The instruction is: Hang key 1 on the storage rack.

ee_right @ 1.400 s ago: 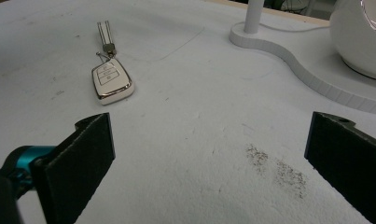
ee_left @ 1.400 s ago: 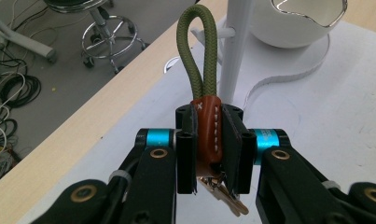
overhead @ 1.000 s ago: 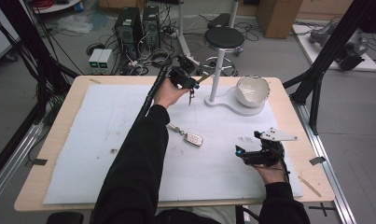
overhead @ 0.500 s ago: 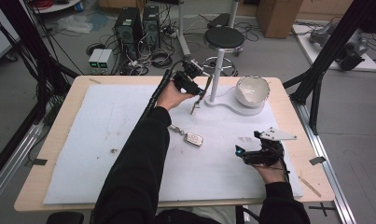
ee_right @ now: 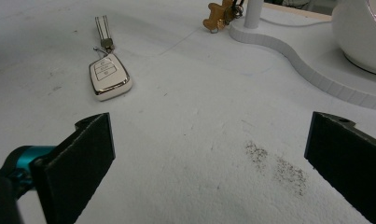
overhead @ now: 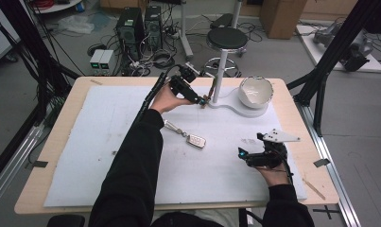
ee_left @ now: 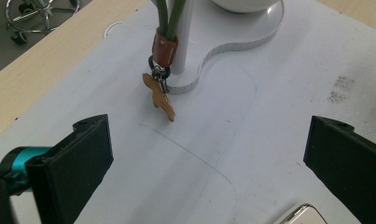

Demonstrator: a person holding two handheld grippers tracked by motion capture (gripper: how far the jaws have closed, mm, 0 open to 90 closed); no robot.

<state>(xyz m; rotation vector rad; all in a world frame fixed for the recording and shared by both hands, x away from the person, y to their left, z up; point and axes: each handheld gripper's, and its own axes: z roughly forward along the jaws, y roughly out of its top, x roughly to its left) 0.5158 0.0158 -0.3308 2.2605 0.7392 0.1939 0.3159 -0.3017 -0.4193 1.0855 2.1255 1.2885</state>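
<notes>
A green lanyard [ee_left: 164,28] with a brown leather clasp and a tan bear-shaped charm [ee_left: 160,99] hangs down the white post [ee_left: 184,42] of a stand; its top end is out of frame. My left gripper [ee_left: 206,158] sits just short of it. Its jaws have just been opening and now stand open, with nothing between them. From above, the left gripper [overhead: 201,99] is close beside the lanyard [overhead: 208,96] at the post [overhead: 218,85]. My right gripper [overhead: 242,156] rests open over the mat at the front right, empty. A white car key fob [overhead: 196,140] lies mid-mat.
The stand's white base [overhead: 235,108] carries a white bowl [overhead: 255,91] at the back right. The key fob [ee_right: 108,74] with its metal strap lies ahead and left of the right gripper [ee_right: 209,163]. A dark smudge [ee_right: 276,165] marks the mat.
The left gripper carried the lanyard rightward to the post, then let it go. The lanyard now hangs at the post on its own. The right hand has stayed still.
</notes>
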